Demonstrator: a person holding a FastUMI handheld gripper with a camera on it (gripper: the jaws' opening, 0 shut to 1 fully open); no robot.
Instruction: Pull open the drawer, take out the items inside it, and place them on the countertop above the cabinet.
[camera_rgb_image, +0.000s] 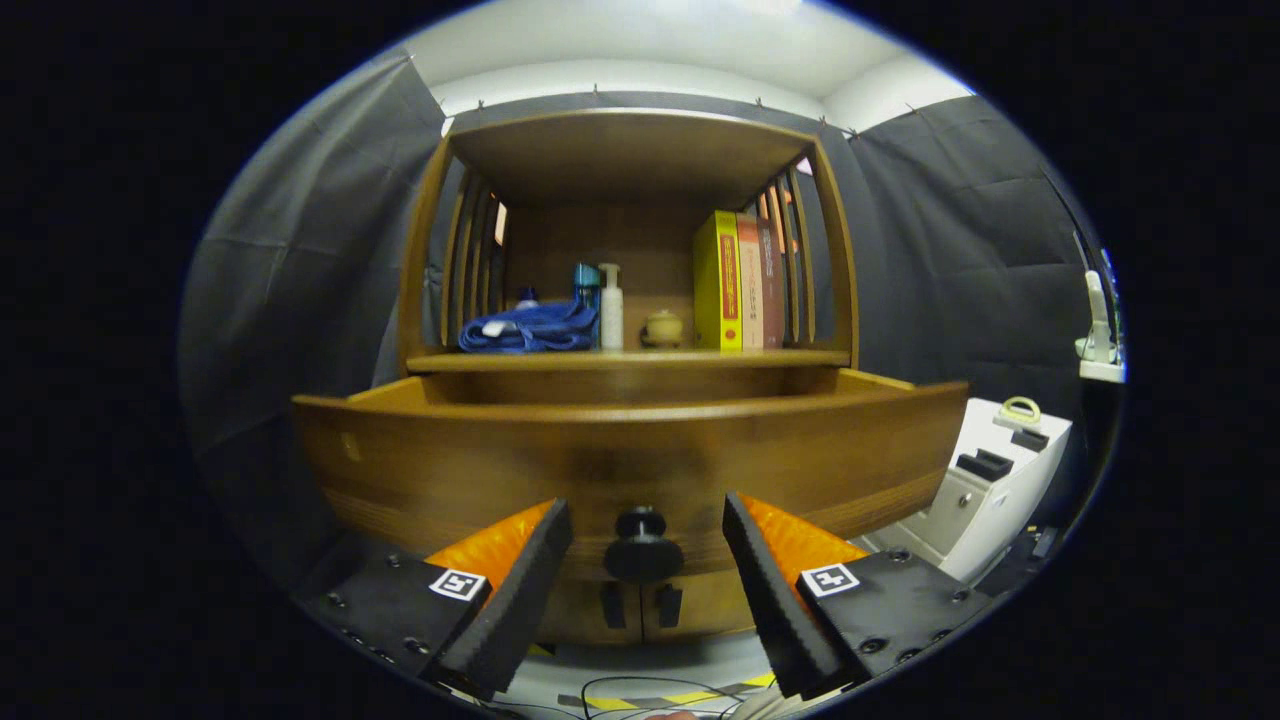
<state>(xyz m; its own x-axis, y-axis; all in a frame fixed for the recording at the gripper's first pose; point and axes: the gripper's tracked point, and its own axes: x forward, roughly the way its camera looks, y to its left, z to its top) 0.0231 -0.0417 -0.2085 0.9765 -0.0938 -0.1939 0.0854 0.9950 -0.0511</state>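
A wooden cabinet stands ahead with its drawer (630, 460) pulled out toward me; the drawer's inside is hidden behind its front panel. A round dark knob (641, 545) sits low on the drawer front. My gripper (648, 540) is open, its two fingers apart on either side of the knob without touching it. Above the drawer runs the countertop (630, 358), under an upper shelf. On it lie a blue cloth (530, 328), a white pump bottle (611, 308), a blue bottle (586, 285), a small round jar (663, 328) and upright books (738, 282).
A white unit with dark handles (990, 480) stands to the right of the cabinet. Two small cupboard doors with dark pulls (640, 605) sit below the drawer. Cables and yellow-black floor tape (660, 698) lie on the floor beneath my fingers. Black cloth walls surround the cabinet.
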